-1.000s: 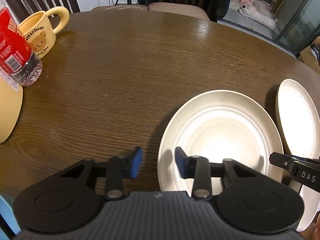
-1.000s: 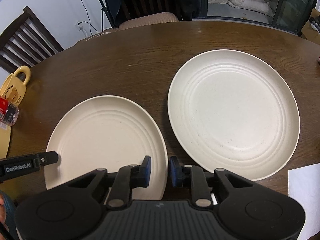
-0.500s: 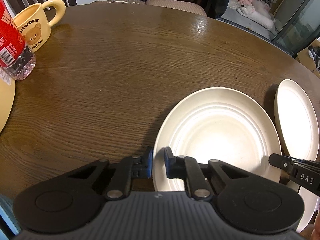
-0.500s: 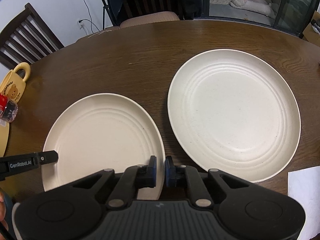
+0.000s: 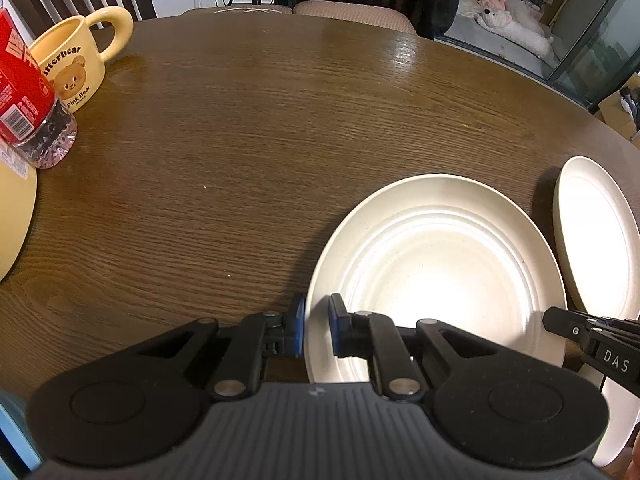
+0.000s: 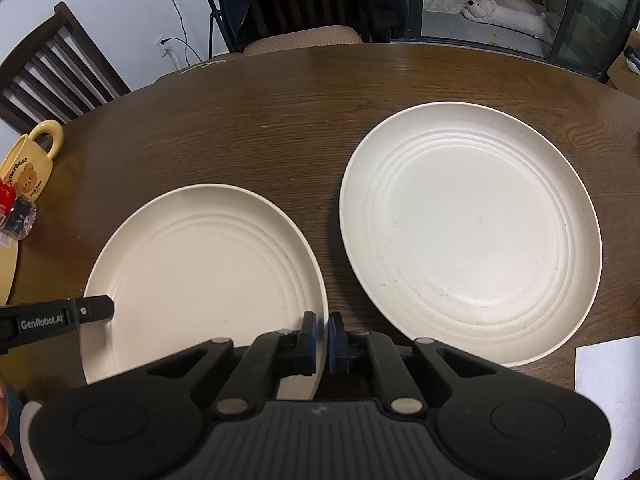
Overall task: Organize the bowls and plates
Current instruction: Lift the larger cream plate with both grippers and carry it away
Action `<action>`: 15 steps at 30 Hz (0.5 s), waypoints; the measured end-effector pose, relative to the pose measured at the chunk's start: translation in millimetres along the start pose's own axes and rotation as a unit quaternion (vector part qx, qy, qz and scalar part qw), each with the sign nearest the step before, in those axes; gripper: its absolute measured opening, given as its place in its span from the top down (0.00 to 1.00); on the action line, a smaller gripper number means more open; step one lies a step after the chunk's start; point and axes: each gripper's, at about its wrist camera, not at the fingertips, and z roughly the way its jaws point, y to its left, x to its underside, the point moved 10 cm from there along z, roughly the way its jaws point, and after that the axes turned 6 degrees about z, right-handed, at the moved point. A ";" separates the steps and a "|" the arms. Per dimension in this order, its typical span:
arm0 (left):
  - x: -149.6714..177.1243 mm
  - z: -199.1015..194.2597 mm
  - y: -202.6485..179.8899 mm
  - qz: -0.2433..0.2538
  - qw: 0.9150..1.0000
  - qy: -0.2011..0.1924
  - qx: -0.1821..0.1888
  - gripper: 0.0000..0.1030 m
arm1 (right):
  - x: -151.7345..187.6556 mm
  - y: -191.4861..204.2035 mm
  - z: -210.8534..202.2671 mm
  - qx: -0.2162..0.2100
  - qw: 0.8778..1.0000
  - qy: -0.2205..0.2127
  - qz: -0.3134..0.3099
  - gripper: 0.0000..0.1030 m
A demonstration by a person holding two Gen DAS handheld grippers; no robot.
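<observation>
Two cream plates on the desk (image 6: pixel 280 120), side by side, near the front edge. Near plate (image 6: pixel 200 264) sits left, far plate (image 6: pixel 472 232) sits right and further in; narrow strip of wood between them, not touching

Both grippers are on the near plate, opposite rims:
- left gripper (image 5: pixel 316 330): fingers nearly closed, blue pads either side of the plate's left rim, one pad outside/under the lip, one inside. Rim is pinched between them
- right gripper (image 6: pixel 322 338): fingers closed right down on the same plate's right rim, thin lip clamped between the pads. Left tool's finger shows at the plate's far-left edge in this view

Both tools point steeply down, which fits: the rim is thin and lies flat on wood, so fingers have to come from above and straddle the lip. Two-sided grip looks chosen to keep a wide shallow plate level, since one pinch at the rim would let it tip

Plate seems flat on the desk, can't tell for sure if it's off the surface yet

My read: grasp done, lift not begun. Likely next is lift and set it on the far plate to stack. Needs both hands rising together; risk is the rim slipping from a pad or the plate edge clipping the far plate

Outward: yellow bear mug (image 5: pixel 76 68), bottle with red label (image 5: pixel 28 104), yellow disc (image 5: pixel 12 216) at far left. White paper (image 6: pixel 608 400) at right. Chairs behind
</observation>
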 end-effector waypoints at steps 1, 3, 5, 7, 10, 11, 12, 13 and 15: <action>-0.1 -0.7 0.0 0.000 1.000 -0.001 -0.001 0.87 | 0.1 0.1 0.0 0.000 1.000 -0.001 -0.001 0.94; -0.3 -2.0 -0.2 0.000 1.000 -0.003 -0.001 0.87 | 0.2 0.0 0.1 0.000 1.000 -0.002 -0.001 0.94; -0.2 -3.6 -0.5 -0.001 1.000 -0.005 -0.001 0.87 | 0.2 -0.6 0.1 0.001 1.000 -0.003 0.000 0.94; -0.1 -5.7 -1.2 -0.001 1.000 -0.007 -0.002 0.87 | 0.5 -0.9 0.4 0.001 1.000 -0.004 0.000 0.94; -0.7 -8.6 -2.0 0.000 1.000 -0.012 -0.004 0.87 | 0.8 -0.7 -0.1 0.001 1.000 -0.005 -0.001 0.94; -0.9 -9.5 -2.0 0.000 1.000 -0.013 -0.003 0.87 | 0.8 -0.6 -0.7 0.000 1.000 -0.006 -0.001 0.94; -1.1 -10.6 -2.2 0.000 1.000 -0.014 -0.003 0.87 | 0.9 -0.6 -1.2 0.000 1.000 -0.007 -0.001 0.94; -1.3 -12.0 -2.4 0.000 1.000 -0.015 -0.004 0.87 | 0.7 -0.4 -2.5 0.000 1.000 -0.008 -0.001 0.94; -2.0 -14.4 -2.6 0.000 1.000 -0.017 -0.004 0.87 | 0.6 0.0 -4.7 -0.001 1.000 -0.010 -0.001 0.94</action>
